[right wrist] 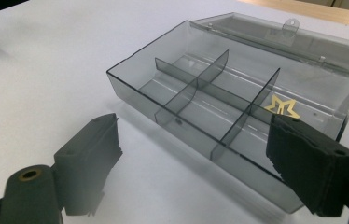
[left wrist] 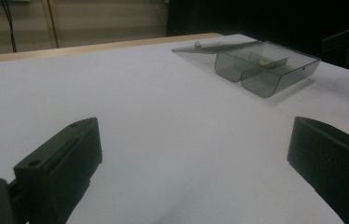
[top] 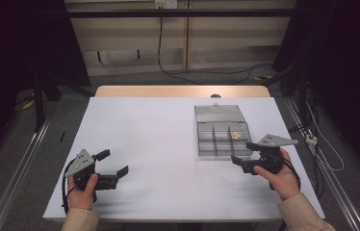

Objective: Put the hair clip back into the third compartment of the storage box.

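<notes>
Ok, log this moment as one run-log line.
box: lid open | gold star piece: in rear compartment | right tongs: open, beside box | left tongs: open, empty

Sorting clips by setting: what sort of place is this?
Probably a lab recording station: a white table between dark curtains, loose cables on the floor, and handheld grippers beside a clear compartment box.

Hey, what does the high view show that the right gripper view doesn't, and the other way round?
High view alone: both hands, the left gripper open over bare table, and the floor around. Right gripper view alone: a close look at the dividers inside the clear box and the star shape of the small gold piece. Shared: the open box with its lid folded back, the gold piece in one compartment, and the right gripper, open beside the box.
</notes>
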Demonstrator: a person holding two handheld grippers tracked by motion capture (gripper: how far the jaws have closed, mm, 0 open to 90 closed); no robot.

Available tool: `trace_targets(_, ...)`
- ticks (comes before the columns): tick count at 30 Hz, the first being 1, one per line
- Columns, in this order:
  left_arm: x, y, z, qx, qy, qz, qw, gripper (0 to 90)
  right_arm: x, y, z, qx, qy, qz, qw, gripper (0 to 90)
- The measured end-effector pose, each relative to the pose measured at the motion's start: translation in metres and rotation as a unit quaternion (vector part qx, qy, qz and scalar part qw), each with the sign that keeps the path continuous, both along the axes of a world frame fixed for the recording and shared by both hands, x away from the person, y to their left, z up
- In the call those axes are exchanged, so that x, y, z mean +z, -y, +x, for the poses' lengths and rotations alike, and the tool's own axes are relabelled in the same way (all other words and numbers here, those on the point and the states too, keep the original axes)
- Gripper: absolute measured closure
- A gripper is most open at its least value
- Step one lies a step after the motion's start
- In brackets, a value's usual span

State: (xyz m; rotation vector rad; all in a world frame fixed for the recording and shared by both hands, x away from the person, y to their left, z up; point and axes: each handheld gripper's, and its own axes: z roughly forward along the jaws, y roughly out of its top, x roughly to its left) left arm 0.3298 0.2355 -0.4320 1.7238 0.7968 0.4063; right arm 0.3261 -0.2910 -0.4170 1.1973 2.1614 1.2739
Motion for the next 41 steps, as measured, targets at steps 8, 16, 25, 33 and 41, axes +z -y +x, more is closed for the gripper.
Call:
trace_targets(8, 0.000, 0.000, 0.000, 0.000, 0.000, 0.002, 1.0000, 2.8, -0.004, 0.002, -0.008, 0.005, -0.002, 0.007, 1.0000, 16.8)
trace_targets(16, 0.000, 0.000, 0.000, -0.001, 0.000, 0.003, 1.0000, 2.8, -0.007, 0.004, -0.017, 0.005, 0.002, 0.007, 1.0000, 16.8)
trace_targets(25, -0.001, 0.001, 0.000, -0.003, 0.000, 0.003, 1.0000, 2.8, -0.011, 0.004, -0.025, 0.011, 0.005, 0.008, 0.9999, 16.2)
trace_targets(33, 0.000, 0.002, 0.000, -0.003, 0.000, 0.003, 1.0000, 2.8, -0.019, 0.005, -0.031, 0.016, -0.003, 0.005, 0.9999, 16.1)
trace_targets(41, 0.000, 0.001, 0.000, -0.002, 0.000, 0.004, 1.0000, 2.8, -0.018, 0.007, -0.033, 0.011, 0.008, 0.010, 0.9999, 14.8)
